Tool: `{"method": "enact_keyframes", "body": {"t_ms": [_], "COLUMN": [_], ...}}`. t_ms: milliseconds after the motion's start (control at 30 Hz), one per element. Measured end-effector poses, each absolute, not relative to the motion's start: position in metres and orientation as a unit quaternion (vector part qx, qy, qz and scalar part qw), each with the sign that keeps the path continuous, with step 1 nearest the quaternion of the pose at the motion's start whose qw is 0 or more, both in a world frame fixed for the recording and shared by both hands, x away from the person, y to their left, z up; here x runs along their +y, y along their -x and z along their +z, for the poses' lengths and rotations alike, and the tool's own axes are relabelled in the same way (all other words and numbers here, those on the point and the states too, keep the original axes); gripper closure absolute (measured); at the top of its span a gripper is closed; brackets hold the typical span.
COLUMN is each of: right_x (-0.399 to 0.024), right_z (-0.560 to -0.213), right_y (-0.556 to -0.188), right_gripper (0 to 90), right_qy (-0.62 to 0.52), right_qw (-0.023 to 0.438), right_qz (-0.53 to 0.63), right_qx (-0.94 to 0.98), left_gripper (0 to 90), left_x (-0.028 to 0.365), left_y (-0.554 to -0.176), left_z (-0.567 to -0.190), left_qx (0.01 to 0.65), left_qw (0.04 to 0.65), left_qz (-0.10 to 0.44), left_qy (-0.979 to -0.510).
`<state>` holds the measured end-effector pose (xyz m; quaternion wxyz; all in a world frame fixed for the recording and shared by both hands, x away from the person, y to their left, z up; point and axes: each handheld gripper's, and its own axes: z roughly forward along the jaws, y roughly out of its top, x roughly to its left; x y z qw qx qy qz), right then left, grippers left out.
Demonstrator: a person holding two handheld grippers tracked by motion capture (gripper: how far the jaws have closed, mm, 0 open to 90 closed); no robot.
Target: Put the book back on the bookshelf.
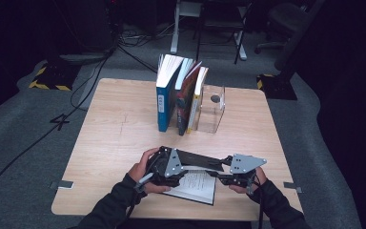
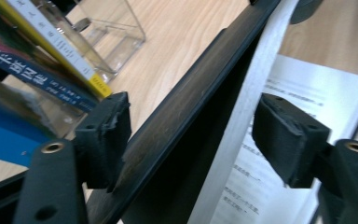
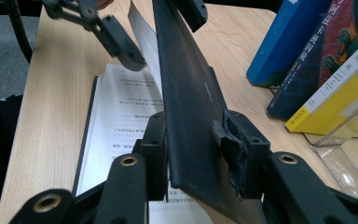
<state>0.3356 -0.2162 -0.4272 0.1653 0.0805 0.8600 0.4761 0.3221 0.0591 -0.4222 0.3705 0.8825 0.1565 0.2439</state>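
Near the worktop's (image 1: 109, 143) six o'clock edge, the open book (image 1: 198, 187) lies flat, its stiff black cover (image 3: 191, 116) clamped by the right tongs (image 3: 196, 154), left tongs (image 2: 191, 135) agape around cover and floppy pages; grip the rigid cover edge.

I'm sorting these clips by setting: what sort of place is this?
Probably a lab or recording room, not a home: a lone wooden table stands on grey carpet, cables trail across the floor, and yellow-and-black hazard tape marks equipment bases. Office chairs sit in the dark background.
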Motion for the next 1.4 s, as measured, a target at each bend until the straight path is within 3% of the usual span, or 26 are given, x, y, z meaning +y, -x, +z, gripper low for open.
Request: {"method": "enact_keyframes", "body": {"t_ms": [133,233,333,400,533,600,833,1067,1167,1267,1400], "right_x": [-0.214,-0.214,-0.213,-0.213,-0.221,-0.226,-0.231,-0.226,-0.224,-0.222,-0.223], "right_z": [-0.428,-0.428,-0.429,-0.430,-0.433,-0.437,-0.442,-0.437,-0.435,-0.434,-0.434], "right_y": [-0.336,-0.336,-0.336,-0.337,-0.342,-0.346,-0.349,-0.348,-0.348,-0.347,-0.350], "right_gripper": [62.8,61.9,59.3,58.6,46.9,51.7,63.4,66.0,66.0,65.6,63.1], "right_qy": [-0.079,-0.079,-0.079,-0.079,-0.081,-0.086,-0.089,-0.091,-0.098,-0.103,-0.117], "right_qw": [0.167,0.165,0.157,0.152,0.142,0.129,0.183,0.200,0.199,0.199,0.188], "right_qz": [0.474,0.473,0.472,0.474,0.467,0.471,0.458,0.448,0.446,0.448,0.459], "right_qx": [0.861,0.862,0.864,0.864,0.869,0.869,0.865,0.867,0.867,0.866,0.860], "left_gripper": [27.9,34.7,48.5,49.8,52.4,52.7,51.9,37.0,38.4,49.6,52.4], "left_x": [0.061,0.063,0.064,0.065,0.068,0.070,0.075,0.066,0.070,0.072,0.076], "left_y": [-0.326,-0.327,-0.327,-0.328,-0.330,-0.332,-0.340,-0.340,-0.343,-0.343,-0.343], "left_z": [-0.422,-0.421,-0.421,-0.420,-0.419,-0.419,-0.417,-0.416,-0.416,-0.417,-0.419], "left_qx": [0.166,0.162,0.154,0.148,0.141,0.146,0.155,0.158,0.161,0.154,0.163], "left_qw": [0.369,0.367,0.367,0.371,0.373,0.378,0.391,0.373,0.384,0.396,0.410], "left_qz": [0.232,0.211,0.209,0.206,0.203,0.196,0.185,0.205,0.197,0.197,0.193], "left_qy": [-0.884,-0.891,-0.893,-0.894,-0.894,-0.893,-0.888,-0.891,-0.888,-0.884,-0.876]}}
